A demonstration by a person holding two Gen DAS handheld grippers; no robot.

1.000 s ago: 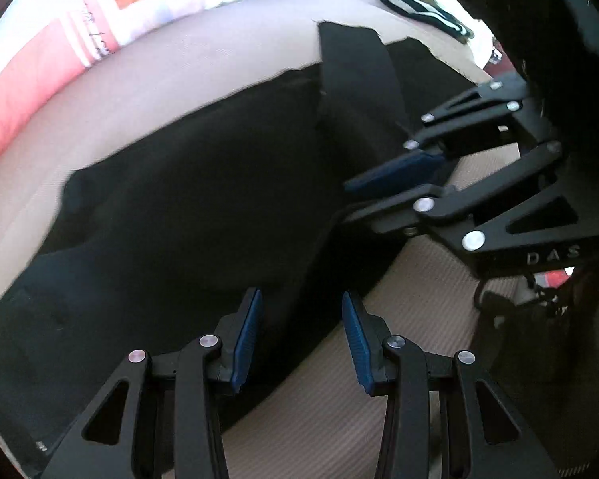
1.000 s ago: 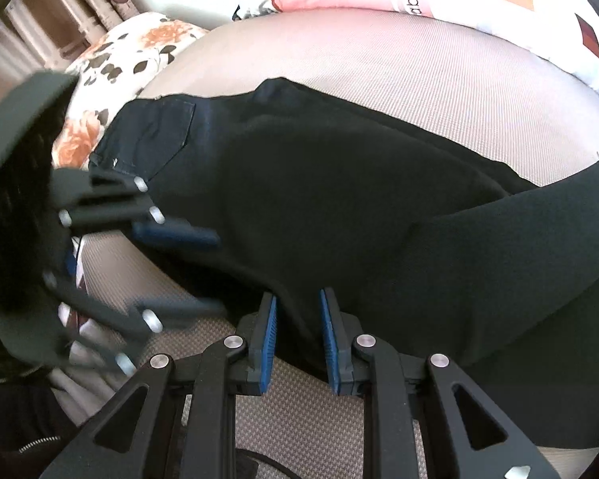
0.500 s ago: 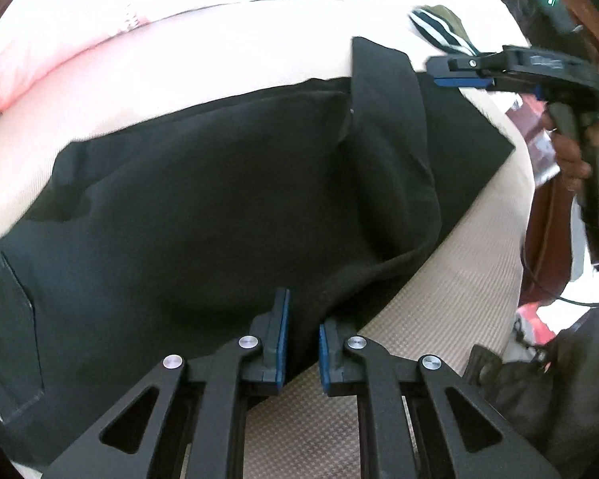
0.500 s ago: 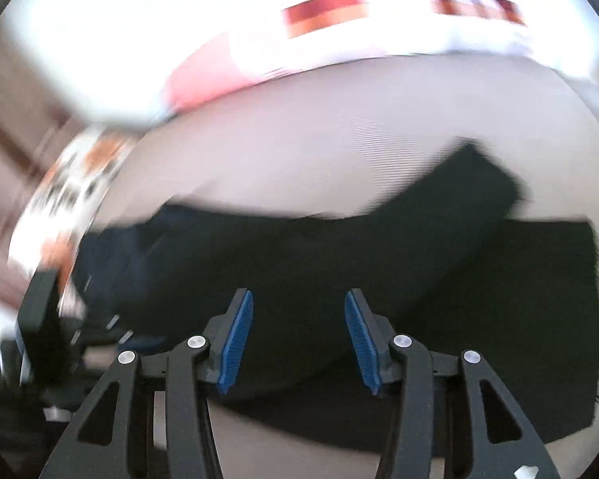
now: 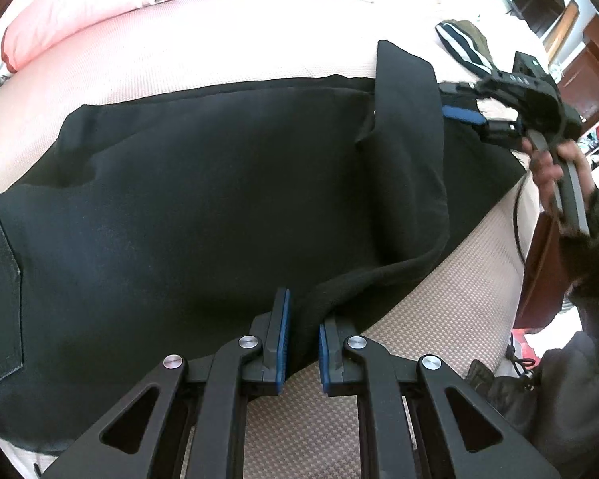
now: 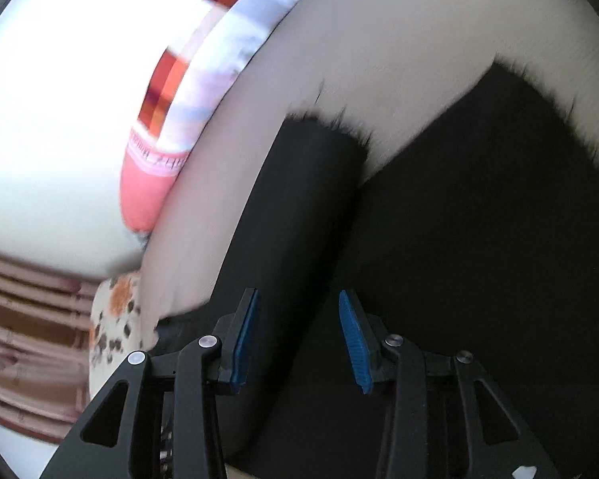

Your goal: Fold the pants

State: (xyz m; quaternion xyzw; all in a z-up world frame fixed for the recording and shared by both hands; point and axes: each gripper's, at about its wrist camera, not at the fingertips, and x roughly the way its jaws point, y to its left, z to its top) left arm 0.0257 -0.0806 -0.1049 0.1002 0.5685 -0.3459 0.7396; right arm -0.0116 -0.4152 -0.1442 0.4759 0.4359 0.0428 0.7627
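Black pants (image 5: pixel 219 183) lie spread across a beige bed (image 5: pixel 227 60), back pocket at the far left, one leg folded over the other at the right. My left gripper (image 5: pixel 302 339) is shut on the pants' near folded edge. My right gripper (image 6: pixel 297 333) is open and empty, just above the leg ends with frayed hems (image 6: pixel 327 127). It also shows in the left wrist view (image 5: pixel 459 101), at the far right over the leg ends.
A pink and white pillow with orange squares (image 5: pixel 100 4) lies along the bed's far side. A striped dark garment (image 5: pixel 463 46) lies at the far right corner. A floral pillow (image 6: pixel 116 319) is at the left. Wooden furniture (image 5: pixel 587 76) stands beyond the bed.
My left gripper closed on the pants' near edge. My right gripper opened, let go of the pants and swung away to the leg ends.
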